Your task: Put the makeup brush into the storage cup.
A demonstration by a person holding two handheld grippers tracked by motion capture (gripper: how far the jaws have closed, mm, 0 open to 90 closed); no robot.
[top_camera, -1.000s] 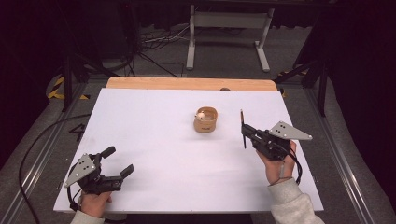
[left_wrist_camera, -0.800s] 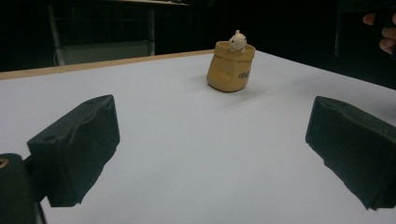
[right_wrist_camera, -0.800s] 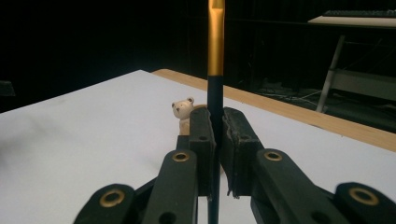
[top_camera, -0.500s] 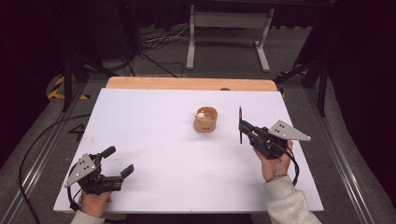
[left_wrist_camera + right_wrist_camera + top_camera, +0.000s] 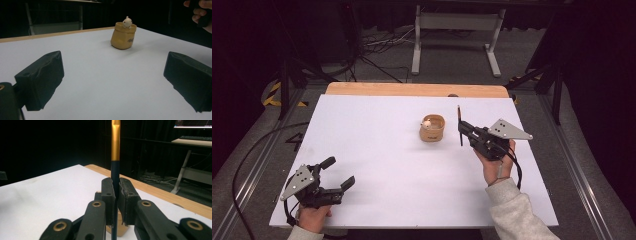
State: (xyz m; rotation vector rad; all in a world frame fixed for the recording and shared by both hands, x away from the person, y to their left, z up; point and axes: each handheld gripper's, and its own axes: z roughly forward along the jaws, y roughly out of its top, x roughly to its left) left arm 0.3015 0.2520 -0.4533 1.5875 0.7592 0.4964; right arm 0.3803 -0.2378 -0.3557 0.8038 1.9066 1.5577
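The right gripper (image 5: 460,126) is held above the right half of the white surface (image 5: 377,150), its fingers (image 5: 108,195) clamped on a thin pen (image 5: 115,150). In the right gripper view the pen stands upright between the pads, dark along its lower length and gold above, with a notched tip at the top. From the high view it shows as a slim dark stick (image 5: 459,125) rising and dropping from the finger ends, just beside the small tan pot (image 5: 432,128) but apart from it. The pot sits a little right of the middle of the surface, toward the far edge with its wooden strip (image 5: 412,89). The left gripper view shows it as a soft, sack-shaped holder (image 5: 123,37) with dark lettering on its front and a small pale figure (image 5: 127,22) peeking over the rim; what the figure is cannot quite be made out.

The left gripper (image 5: 338,174) rests low near the near left corner of the surface, well apart from the pot. Its fingers (image 5: 40,77) are spread wide with nothing between them.
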